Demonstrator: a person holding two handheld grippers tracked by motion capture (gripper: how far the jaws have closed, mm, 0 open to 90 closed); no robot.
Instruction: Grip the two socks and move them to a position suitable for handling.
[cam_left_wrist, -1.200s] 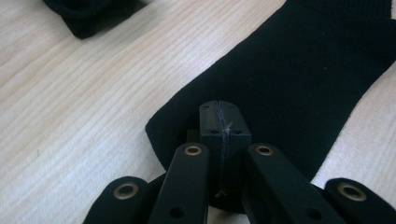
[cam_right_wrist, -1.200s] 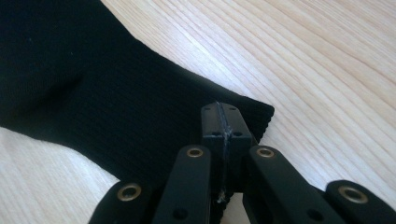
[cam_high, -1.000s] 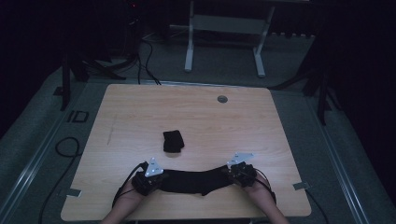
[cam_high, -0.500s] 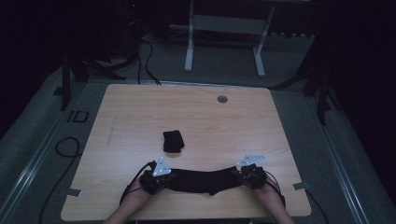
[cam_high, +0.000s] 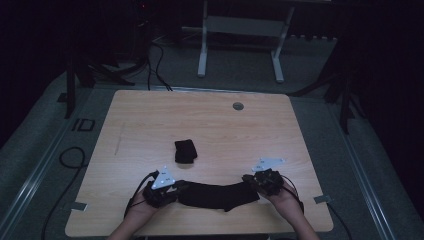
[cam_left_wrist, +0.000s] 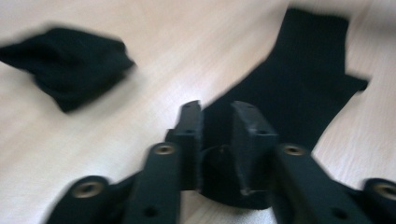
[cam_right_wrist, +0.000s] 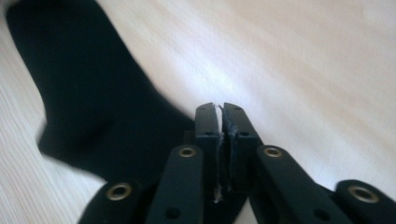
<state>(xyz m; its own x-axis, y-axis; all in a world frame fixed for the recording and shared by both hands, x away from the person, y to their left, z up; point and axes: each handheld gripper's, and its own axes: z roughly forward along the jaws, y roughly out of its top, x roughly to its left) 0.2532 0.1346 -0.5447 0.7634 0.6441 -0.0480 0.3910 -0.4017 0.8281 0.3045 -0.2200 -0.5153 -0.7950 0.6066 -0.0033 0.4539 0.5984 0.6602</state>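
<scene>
- You have a flat black sock (cam_high: 220, 196) stretched near the front edge of the table (cam_high: 210, 125), one end at each gripper; judging by the layout, you are letting go of it once it lies straight.
- Your left gripper (cam_high: 165, 192) stands at the sock's left end. In the left gripper view its jaws have just been opening: a gap shows between the pads (cam_left_wrist: 250, 126), with the sock's edge lying in that gap and not visibly squeezed. Treat this end as released.
- Your right gripper (cam_high: 260, 182) stands at the sock's right end. In the right gripper view its jaws have only just begun to part and sit almost together, a thin slit between them; the sock (cam_right_wrist: 98, 107) runs off to the left below the jaws, and I cannot tell whether a fold of cloth is still caught low between them.
- To do this well, open the right jaws wider before you raise that hand, so no fabric rides up with it.
- Lift both hands straight up, not sideways, or the sock will likely bunch again.
- Keep clear of the second, folded sock (cam_high: 185, 151), which lies well apart, farther up the table toward the middle.
</scene>
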